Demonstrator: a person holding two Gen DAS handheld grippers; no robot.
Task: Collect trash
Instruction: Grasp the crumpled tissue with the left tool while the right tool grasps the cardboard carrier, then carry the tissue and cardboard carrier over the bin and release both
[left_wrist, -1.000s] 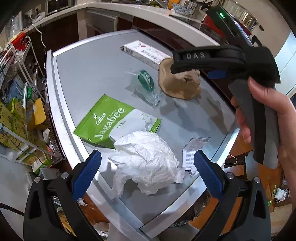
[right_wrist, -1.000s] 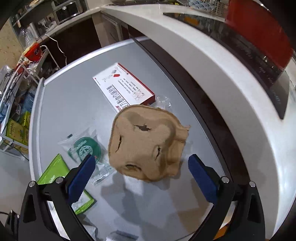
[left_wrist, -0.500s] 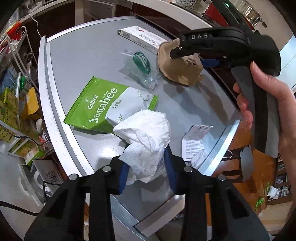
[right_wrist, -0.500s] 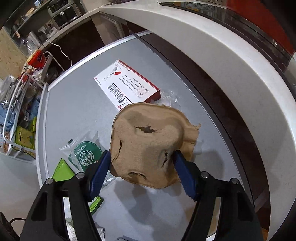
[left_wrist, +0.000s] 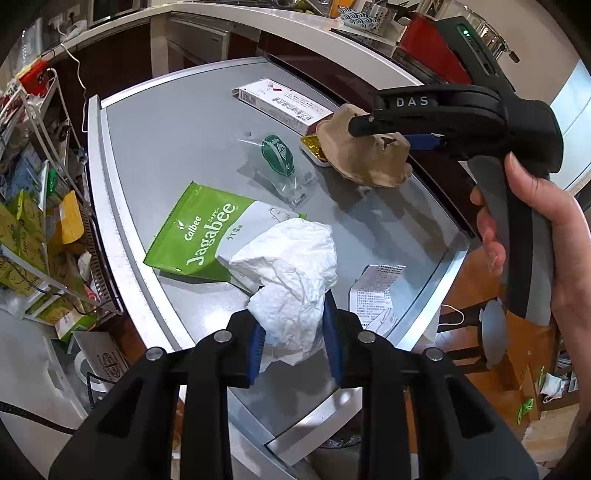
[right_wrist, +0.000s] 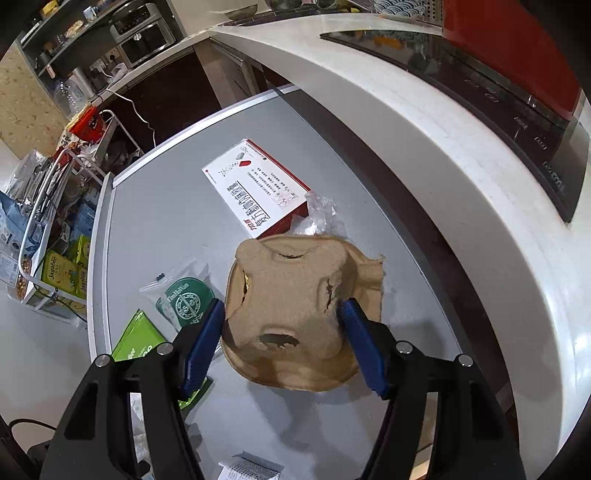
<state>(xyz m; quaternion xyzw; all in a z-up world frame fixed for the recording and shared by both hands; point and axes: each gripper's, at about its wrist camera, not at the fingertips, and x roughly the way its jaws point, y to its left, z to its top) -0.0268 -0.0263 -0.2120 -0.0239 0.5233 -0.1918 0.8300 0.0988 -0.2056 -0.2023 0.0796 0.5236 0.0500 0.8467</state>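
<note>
Left wrist view: a grey table (left_wrist: 177, 155) strewn with rubbish, a green Jagabee snack bag (left_wrist: 201, 236) lying flat and unclaimed. Beyond it, the right gripper (right_wrist: 282, 325), jaws just closing, pinches a brown pulp cup carrier (right_wrist: 295, 310) across its sides, likely for lifting. Nearest, the left gripper (left_wrist: 293, 343) is clamped tight on crumpled white paper (left_wrist: 295, 273), squeezed small for carrying.

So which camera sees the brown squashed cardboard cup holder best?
The right wrist view: the brown squashed cardboard cup holder fills the middle, its torn holes clear, between the right gripper pads. The left wrist view shows it small, far off, partly hidden by that gripper.
</note>
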